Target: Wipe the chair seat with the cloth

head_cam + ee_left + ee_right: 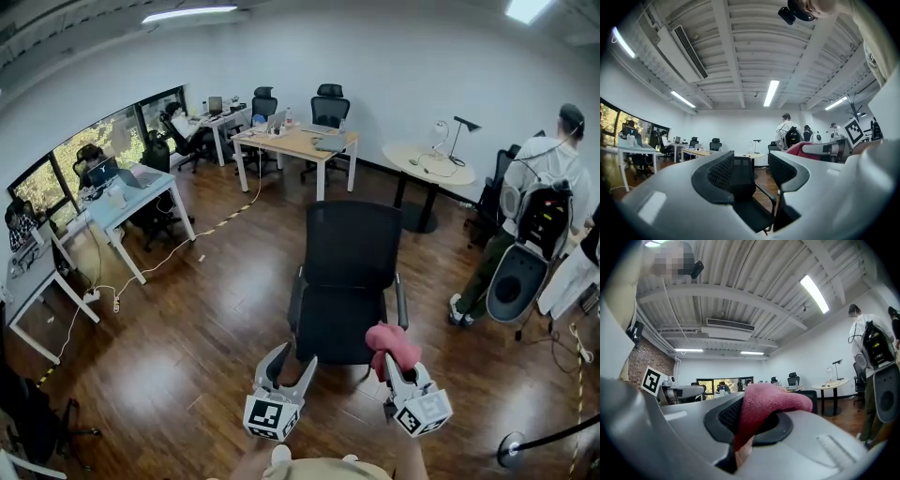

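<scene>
**Cloth gripped, chair seat waiting**

The right claw (394, 370) was clamped on the pink cloth (392, 343), which bunched over its tips, ready for wiping by my read. It hung near the front of the black chair seat (333, 323). The left claw (292, 356) stood narrowly apart and empty, likely spare to steady the chair.

Floor (216, 309): dark wood planks. Walls (394, 56): white. Windows (89, 150) run along the wall at 10 o'clock, with white desks (150, 185) beside them. A wooden desk (295, 145) stands at 12 o'clock, and a round table (405, 155) with a lamp (461, 131) at 1 o'clock. Ceiling strip lights (190, 13) are lit.
</scene>
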A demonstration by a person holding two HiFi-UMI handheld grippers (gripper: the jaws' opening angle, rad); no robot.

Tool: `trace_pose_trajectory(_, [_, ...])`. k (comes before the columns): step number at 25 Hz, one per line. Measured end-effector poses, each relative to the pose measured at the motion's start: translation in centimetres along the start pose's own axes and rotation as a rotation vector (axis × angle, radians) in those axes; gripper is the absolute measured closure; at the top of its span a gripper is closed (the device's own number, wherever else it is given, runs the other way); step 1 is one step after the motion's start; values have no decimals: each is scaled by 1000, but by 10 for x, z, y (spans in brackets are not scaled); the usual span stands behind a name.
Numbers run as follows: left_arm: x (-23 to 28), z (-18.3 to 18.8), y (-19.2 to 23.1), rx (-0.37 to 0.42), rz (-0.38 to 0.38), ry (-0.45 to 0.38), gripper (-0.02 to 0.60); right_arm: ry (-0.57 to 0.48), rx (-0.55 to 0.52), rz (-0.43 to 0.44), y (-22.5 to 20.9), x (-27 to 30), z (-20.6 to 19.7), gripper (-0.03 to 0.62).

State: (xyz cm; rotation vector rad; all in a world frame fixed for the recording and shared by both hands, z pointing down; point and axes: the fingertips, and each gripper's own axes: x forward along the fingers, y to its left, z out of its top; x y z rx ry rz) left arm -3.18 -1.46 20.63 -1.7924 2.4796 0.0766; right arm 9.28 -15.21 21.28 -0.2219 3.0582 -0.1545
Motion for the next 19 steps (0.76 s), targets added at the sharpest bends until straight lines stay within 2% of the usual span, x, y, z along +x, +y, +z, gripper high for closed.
trace_pose_trajectory(6, [-9, 0, 13, 21, -11, 1, 360, 20, 0, -14, 18, 7, -8, 577])
trace_pose_trajectory(19, [-4, -5, 14, -10, -34, 25, 360, 23, 2, -87, 12, -7, -8, 577])
